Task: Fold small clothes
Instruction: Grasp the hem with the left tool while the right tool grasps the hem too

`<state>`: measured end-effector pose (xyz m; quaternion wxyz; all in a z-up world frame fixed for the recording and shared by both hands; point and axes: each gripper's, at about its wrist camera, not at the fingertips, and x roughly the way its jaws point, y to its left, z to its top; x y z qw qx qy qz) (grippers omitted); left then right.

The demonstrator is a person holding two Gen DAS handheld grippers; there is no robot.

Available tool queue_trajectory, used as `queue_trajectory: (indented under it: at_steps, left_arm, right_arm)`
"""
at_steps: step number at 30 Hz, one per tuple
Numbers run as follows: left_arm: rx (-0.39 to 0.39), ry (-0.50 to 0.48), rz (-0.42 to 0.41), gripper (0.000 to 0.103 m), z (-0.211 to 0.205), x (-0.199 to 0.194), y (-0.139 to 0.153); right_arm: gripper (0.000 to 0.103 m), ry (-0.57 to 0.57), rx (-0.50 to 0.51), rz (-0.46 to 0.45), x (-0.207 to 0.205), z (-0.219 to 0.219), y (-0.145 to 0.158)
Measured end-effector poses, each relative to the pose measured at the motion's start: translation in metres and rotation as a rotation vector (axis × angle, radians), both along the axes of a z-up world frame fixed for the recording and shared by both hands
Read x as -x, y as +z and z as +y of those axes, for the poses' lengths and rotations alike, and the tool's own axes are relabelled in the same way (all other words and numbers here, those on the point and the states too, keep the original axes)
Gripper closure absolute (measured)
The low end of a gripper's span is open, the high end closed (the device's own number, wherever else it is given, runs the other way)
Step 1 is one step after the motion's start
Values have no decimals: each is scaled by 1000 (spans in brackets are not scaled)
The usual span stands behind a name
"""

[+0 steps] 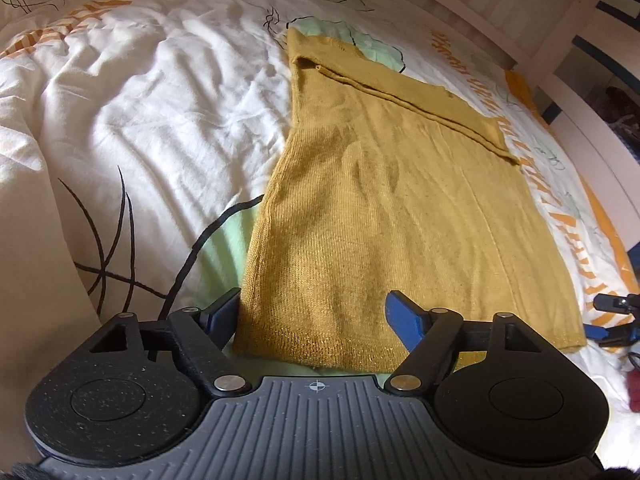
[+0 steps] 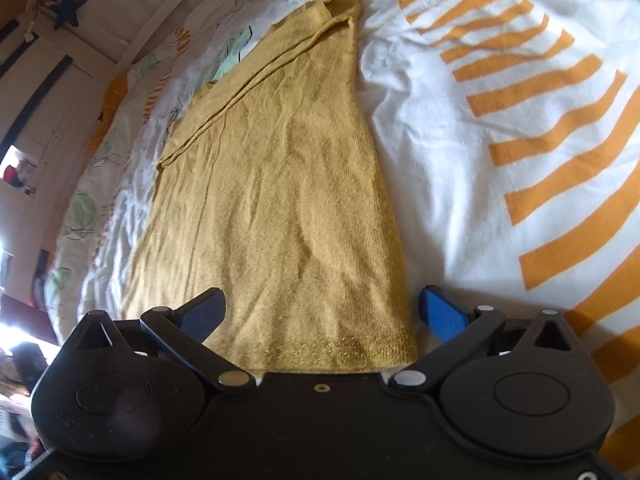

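A: Rumpled printed duvet (image 1: 160, 100) on a bed; mustard knit top (image 1: 380, 208) flat on it, side already folded in, hem nearest. Left gripper (image 1: 316, 312) and right gripper (image 2: 322, 308) both wide open, empty, at hem corners.

B: Best pinched both layers, lifted evenly.

A: Blue star (image 2: 68, 6) only in right view; right gripper's tips only in left.

Black left claw (image 1: 314, 312), blue fingertip pads (silver pivot screws), ribbed grey base, crosshair mark

A home bedroom: patterned duvet (image 1: 160, 100) beside white slatted bedframe (image 1: 500, 8).
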<state>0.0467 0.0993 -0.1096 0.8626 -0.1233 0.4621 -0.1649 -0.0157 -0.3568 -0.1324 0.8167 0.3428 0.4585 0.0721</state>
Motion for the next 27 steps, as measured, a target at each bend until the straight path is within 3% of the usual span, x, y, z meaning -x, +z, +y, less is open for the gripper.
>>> queue_trajectory:
  at_steps: [5,9,10,11,12,13,14,15,19,27]
  left_arm:
    - [-9,-9,13,34,0,-3,-1]
    - [-34,18,5,62,2,-4,1]
    - [-27,30,8,69,4,-4,1]
    - [-15,40,12,73,6,-5,1]
    - [-4,50,17,83,7,-5,0]
    - [12,58,25,91,10,-6,0]
    - [32,65,32,92,11,-7,0]
    - [46,72,34,98,12,-8,1]
    - [58,58,-6,98,9,-6,14]
    - [139,59,-115,98,10,-15,59]
  right_arm:
    - [0,20,-91,37,-2,-10,-4]
    - [4,16,-102,36,-5,-10,-8]
    - [12,16,-89,35,-5,-9,-7]
    - [27,12,-71,35,-5,-9,-5]
    - [36,10,-53,36,-5,-7,-5]
    - [53,11,-33,44,-4,-6,-4]
    - [78,15,-25,55,-4,-5,-5]
    - [88,25,-39,64,-5,-3,-8]
    - [87,55,-6,11,-3,6,3]
    - [88,-26,-98,-197,2,-5,41]
